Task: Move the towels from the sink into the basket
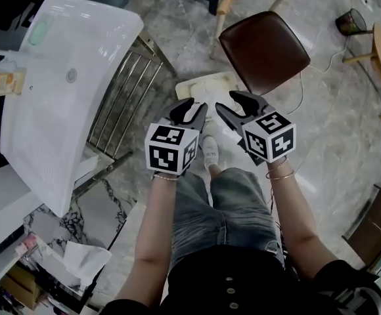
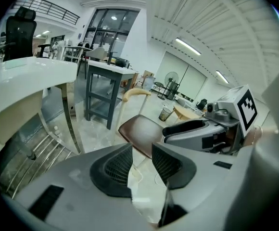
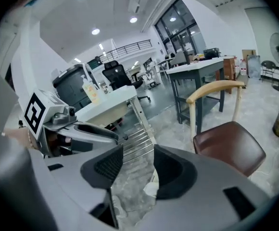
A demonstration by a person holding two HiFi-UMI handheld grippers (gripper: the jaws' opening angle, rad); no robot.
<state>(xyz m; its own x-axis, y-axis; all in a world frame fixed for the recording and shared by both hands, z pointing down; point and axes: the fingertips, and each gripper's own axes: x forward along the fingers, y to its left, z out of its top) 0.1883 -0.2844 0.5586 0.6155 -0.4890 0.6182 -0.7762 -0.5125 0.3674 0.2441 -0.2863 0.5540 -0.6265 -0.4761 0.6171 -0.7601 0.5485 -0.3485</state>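
The left tongs (image 2: 142, 151) and right tongs (image 3: 138, 153) are side by side in front of the person's knees, tips pointing forward and down. Both are released: the pads stand apart with only floor showing in each gap.

A pale, squarish heap (image 1: 207, 87) lies on the floor just beyond the tips and partly behind them, beside the chair (image 1: 264, 50). Whether it is a towel, the basket or both cannot be told. Through the left tongs' gap it shows as a whitish patch below; through the right tongs' gap only a white corner of it is seen.

The sink (image 1: 95, 41) is well off to the left, a white basin with a drain and a green bar near its far end, standing on a rack (image 1: 126, 94) of metal bars.

The floor (image 1: 335, 130) is grey marble. The chair has a brown seat and a curved wooden back. A dark mesh bin (image 1: 351, 21) stands further right. Beyond is an open office with desks, a glass wall and ceiling lights.
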